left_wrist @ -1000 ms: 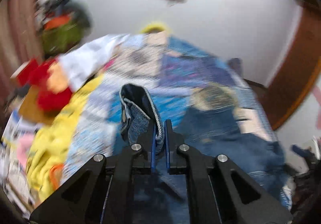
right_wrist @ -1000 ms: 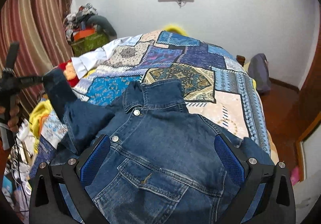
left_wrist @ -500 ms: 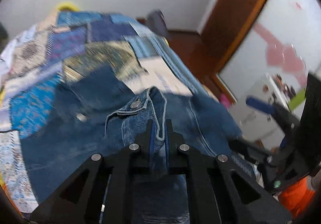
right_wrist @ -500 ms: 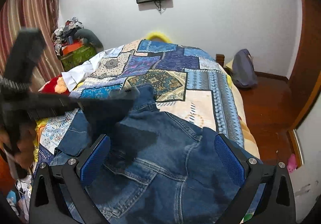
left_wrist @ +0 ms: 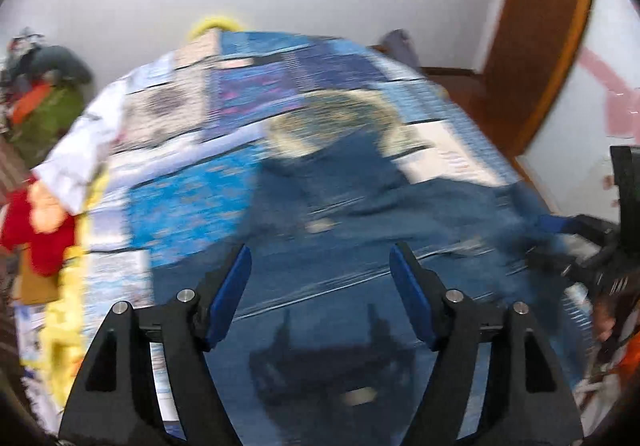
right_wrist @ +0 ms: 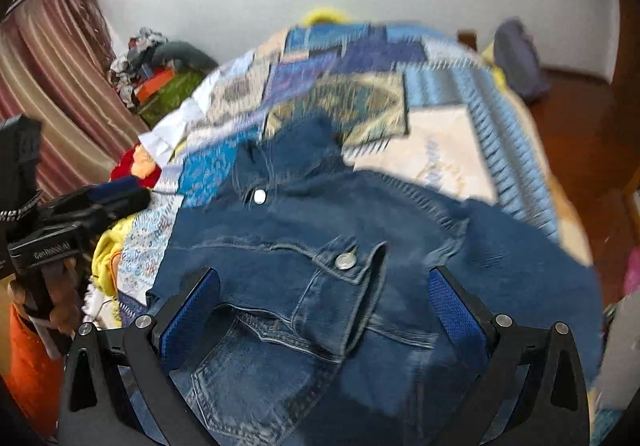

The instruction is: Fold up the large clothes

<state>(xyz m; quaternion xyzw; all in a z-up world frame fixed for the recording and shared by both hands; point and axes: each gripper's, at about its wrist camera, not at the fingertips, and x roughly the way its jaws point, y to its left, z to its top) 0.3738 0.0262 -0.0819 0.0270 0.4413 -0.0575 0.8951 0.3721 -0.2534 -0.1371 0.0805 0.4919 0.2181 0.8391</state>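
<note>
Our left gripper (left_wrist: 320, 266) is opening with nothing between its jaws; our right gripper (right_wrist: 324, 286) hangs wide and empty. Below both, the jacket (right_wrist: 320, 246) lies on the bed (right_wrist: 440, 150). We should next pinch the hem corners evenly.

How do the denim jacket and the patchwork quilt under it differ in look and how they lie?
The denim jacket is plain dark blue with metal buttons; the patchwork quilt is a mix of blue, cream and gold printed squares. The jacket lies rumpled, one panel folded over; the quilt is spread flat. The jacket covers only the near part of the bed; the quilt spans it. Both are mostly blue cloth.
</note>
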